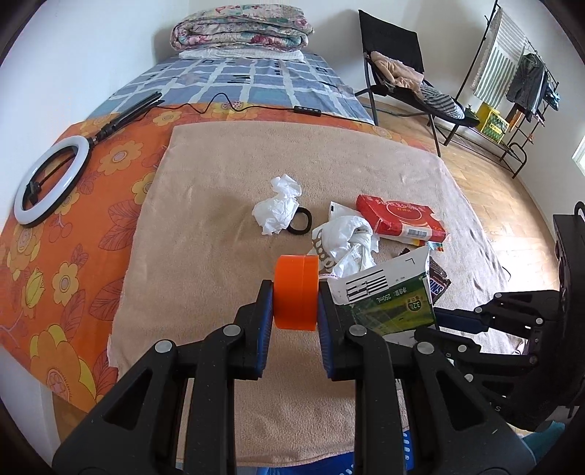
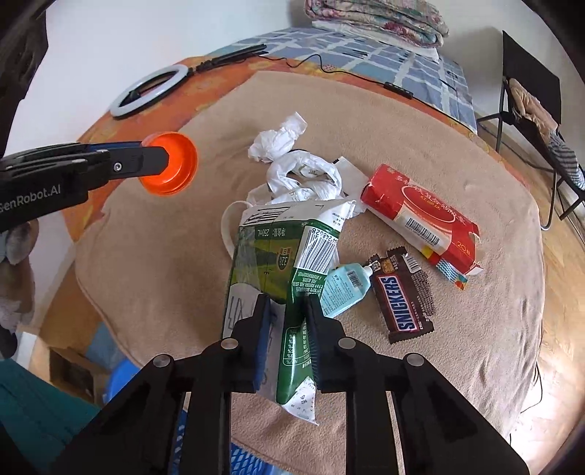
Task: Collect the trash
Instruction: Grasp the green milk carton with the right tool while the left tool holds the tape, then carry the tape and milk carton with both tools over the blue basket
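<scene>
My left gripper [image 1: 295, 301] is shut on an orange plastic lid [image 1: 295, 292], held above the beige towel [image 1: 226, 204]; the lid also shows in the right wrist view [image 2: 179, 162]. My right gripper [image 2: 287, 307] is shut on a flattened green and white milk carton [image 2: 285, 248], lifted over the towel; the carton shows in the left wrist view [image 1: 387, 296]. On the towel lie a crumpled white tissue [image 1: 278, 208], a crumpled white bag [image 1: 347, 241], a red tissue pack [image 2: 420, 215], a Snickers wrapper [image 2: 402, 296] and a small blue bottle [image 2: 343, 288].
A black hair tie [image 1: 301, 221] lies beside the tissue. A ring light [image 1: 51, 179] and its cable lie on the orange flowered sheet at the left. A folded quilt [image 1: 241, 27] sits at the bed's head. A black chair [image 1: 398, 73] and a clothes rack [image 1: 519, 91] stand on the floor to the right.
</scene>
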